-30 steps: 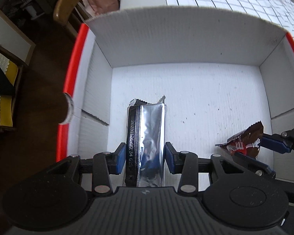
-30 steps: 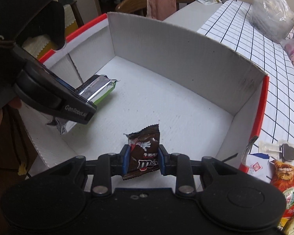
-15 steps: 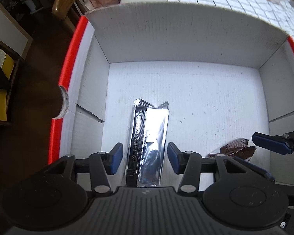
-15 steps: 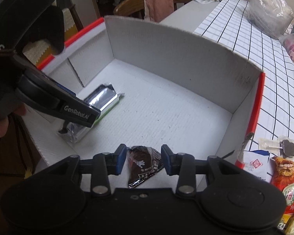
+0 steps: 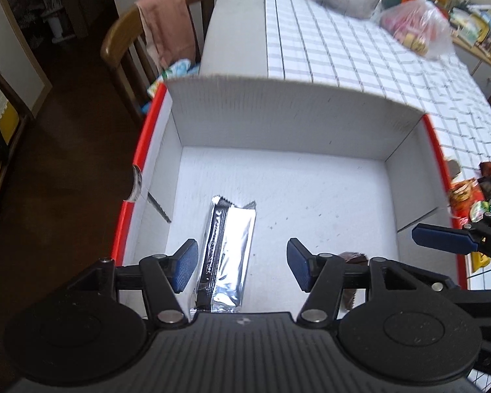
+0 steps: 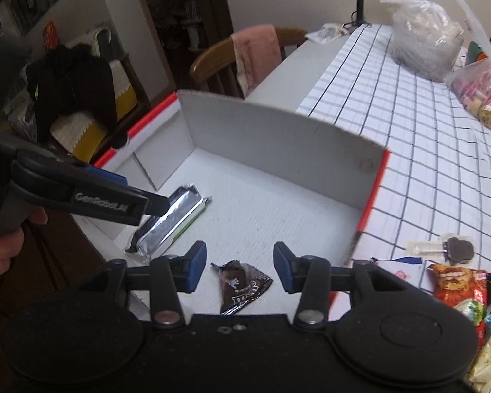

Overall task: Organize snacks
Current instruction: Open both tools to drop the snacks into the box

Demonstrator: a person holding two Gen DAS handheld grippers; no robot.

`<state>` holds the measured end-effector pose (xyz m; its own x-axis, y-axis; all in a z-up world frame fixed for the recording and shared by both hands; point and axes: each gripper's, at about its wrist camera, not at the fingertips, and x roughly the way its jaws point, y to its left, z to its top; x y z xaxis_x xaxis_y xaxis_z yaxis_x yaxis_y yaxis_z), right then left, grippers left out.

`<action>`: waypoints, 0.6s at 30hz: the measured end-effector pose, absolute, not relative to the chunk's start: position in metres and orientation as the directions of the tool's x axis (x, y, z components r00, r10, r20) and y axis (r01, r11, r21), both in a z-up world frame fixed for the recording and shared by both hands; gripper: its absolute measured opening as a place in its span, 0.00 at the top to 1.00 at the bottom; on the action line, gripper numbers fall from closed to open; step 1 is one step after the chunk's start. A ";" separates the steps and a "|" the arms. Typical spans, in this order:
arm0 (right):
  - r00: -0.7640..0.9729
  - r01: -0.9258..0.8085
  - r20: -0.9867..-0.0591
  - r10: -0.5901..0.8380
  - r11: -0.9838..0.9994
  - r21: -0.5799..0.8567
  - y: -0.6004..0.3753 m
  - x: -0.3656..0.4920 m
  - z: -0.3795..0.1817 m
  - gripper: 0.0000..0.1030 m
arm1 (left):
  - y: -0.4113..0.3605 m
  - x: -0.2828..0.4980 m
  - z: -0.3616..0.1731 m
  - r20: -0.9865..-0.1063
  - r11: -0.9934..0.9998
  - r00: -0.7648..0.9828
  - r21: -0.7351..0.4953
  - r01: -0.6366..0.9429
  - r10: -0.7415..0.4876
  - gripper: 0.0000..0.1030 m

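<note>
Lifting clear, keep both claws spread wide and empty, left claw point(image 5: 242, 265) straight above the silver bar point(image 5: 227, 255) lying between its fingers, right claw point(image 6: 235, 267) above the brown candy pack point(image 6: 240, 286), both on the box point(image 5: 288, 121) floor, then swing right toward the snack pile point(image 6: 464, 291) on the desk.

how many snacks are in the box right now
2. A silver bar lies near the box's left wall; a brown m&m's packet lies on the floor by the near edge. None seem hidden.
</note>
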<state>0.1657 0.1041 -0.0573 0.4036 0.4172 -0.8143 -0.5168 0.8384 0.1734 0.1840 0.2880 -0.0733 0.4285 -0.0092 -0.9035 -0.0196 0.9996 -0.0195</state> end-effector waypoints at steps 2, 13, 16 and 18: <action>0.420 -0.508 -0.802 0.425 0.843 0.180 0.098 0.164 -0.051 0.49 | 0.284 0.179 -0.066 -0.890 1.000 0.456 -0.026 -0.015 -0.016 0.42; 0.496 -0.493 -0.725 0.478 0.842 0.218 0.056 0.146 -0.021 0.31 | 0.250 0.149 -0.026 -0.801 0.999 0.596 -0.039 0.039 -0.054 0.35; 0.511 -0.487 -0.710 0.485 0.844 0.226 0.042 0.142 -0.015 0.27 | 0.237 0.142 -0.018 -0.779 0.997 0.623 -0.043 0.060 -0.071 0.32; 0.524 -0.481 -0.700 0.485 0.847 0.226 0.032 0.138 -0.012 0.21 | 0.227 0.136 -0.014 -0.763 0.996 0.641 -0.042 0.072 -0.079 0.30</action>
<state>0.1379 0.0322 -0.0119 0.5242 0.4846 -0.7003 -0.4812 0.8470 0.2260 0.1364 0.2274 -0.0142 0.6414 -0.0788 -0.7631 0.0721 0.9965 -0.0423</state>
